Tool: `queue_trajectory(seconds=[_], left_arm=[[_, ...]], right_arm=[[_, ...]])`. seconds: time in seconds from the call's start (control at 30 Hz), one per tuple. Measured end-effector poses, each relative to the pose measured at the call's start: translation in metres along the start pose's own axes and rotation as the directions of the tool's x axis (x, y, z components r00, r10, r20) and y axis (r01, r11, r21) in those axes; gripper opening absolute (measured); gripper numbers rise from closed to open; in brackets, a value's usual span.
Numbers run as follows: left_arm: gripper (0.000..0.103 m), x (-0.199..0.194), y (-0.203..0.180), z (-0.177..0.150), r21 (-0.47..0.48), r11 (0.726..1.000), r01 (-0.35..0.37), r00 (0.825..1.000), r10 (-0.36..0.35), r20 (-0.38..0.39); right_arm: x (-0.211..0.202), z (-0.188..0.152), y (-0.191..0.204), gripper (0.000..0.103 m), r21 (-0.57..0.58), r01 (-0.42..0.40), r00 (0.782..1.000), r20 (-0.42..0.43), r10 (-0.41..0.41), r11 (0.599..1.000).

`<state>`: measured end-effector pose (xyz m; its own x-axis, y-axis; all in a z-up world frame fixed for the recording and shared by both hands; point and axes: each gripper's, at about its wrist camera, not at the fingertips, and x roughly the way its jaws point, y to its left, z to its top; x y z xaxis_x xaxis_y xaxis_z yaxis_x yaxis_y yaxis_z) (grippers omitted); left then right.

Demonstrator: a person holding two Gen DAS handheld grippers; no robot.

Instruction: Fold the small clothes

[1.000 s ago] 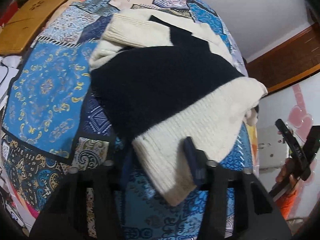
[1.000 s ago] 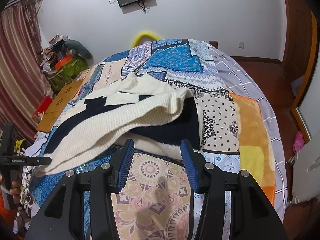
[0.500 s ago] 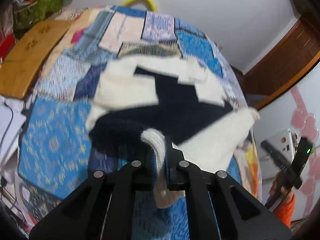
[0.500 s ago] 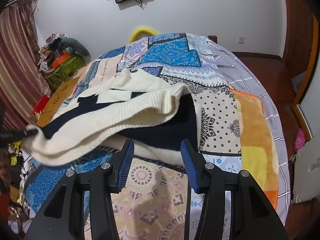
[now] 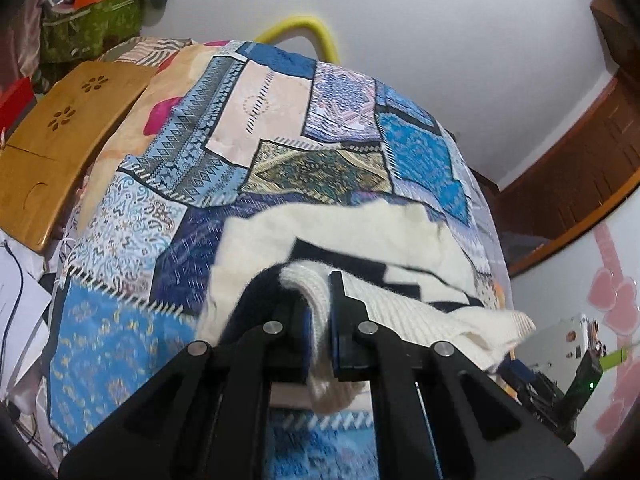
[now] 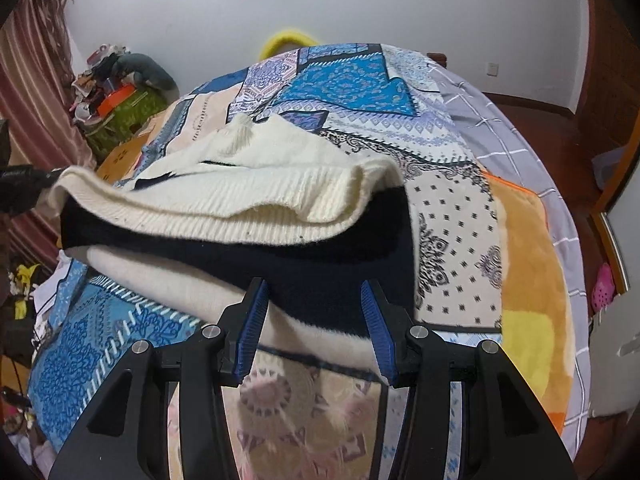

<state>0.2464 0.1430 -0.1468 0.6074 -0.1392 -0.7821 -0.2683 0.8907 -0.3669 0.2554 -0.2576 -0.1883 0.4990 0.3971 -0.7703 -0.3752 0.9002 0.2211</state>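
A cream and black knit sweater (image 6: 248,200) lies on a patchwork bed quilt (image 6: 344,84). My left gripper (image 5: 318,312) is shut on the sweater's cream ribbed hem (image 5: 312,292) and holds it lifted over the rest of the garment (image 5: 352,232). In the right wrist view the lifted hem sags across the middle, and the left gripper (image 6: 24,188) shows at the far left edge. My right gripper (image 6: 314,312) is open and empty, its blue pads either side of the sweater's near black and cream edge.
A wooden board (image 5: 60,140) lies left of the bed. A green bag with clutter (image 6: 120,108) stands by the curtain. A yellow hoop (image 5: 304,28) rises behind the bed. An orange blanket (image 6: 524,260) covers the right side. A wooden door frame (image 5: 580,184) is at right.
My left gripper closed on the cream hem and lifted it up and forward over the sweater. My right gripper moved in closer to the sweater's near edge, still open.
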Motion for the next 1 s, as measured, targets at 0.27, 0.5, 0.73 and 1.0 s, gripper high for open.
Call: queue_trajectory(seconds=[0.27,0.5,0.73,1.0], left_arm=[[0.007,0.049,0.008,0.029,0.019,0.999,-0.035,0.998,0.036,-0.056],[0.007,0.092,0.009,0.045,0.008,0.999,-0.037,0.991,0.038,-0.128],[0.011,0.104,0.02,0.056,-0.065,0.998,-0.006,0.983,-0.006,-0.184],[0.052,0.081,0.038,0.06,-0.108,0.993,-0.049,0.988,0.033,-0.149]], right_arm=[[0.031,0.025,0.007,0.045,-0.036,-0.017,1.0,-0.022,0.017,0.999],[0.05,0.049,0.008,0.045,-0.049,-0.016,1.0,-0.012,0.016,0.999],[0.06,0.053,-0.003,0.045,-0.027,-0.001,1.0,-0.029,0.001,1.0],[0.051,0.052,-0.017,0.045,0.0,0.03,0.999,-0.032,-0.03,1.0]])
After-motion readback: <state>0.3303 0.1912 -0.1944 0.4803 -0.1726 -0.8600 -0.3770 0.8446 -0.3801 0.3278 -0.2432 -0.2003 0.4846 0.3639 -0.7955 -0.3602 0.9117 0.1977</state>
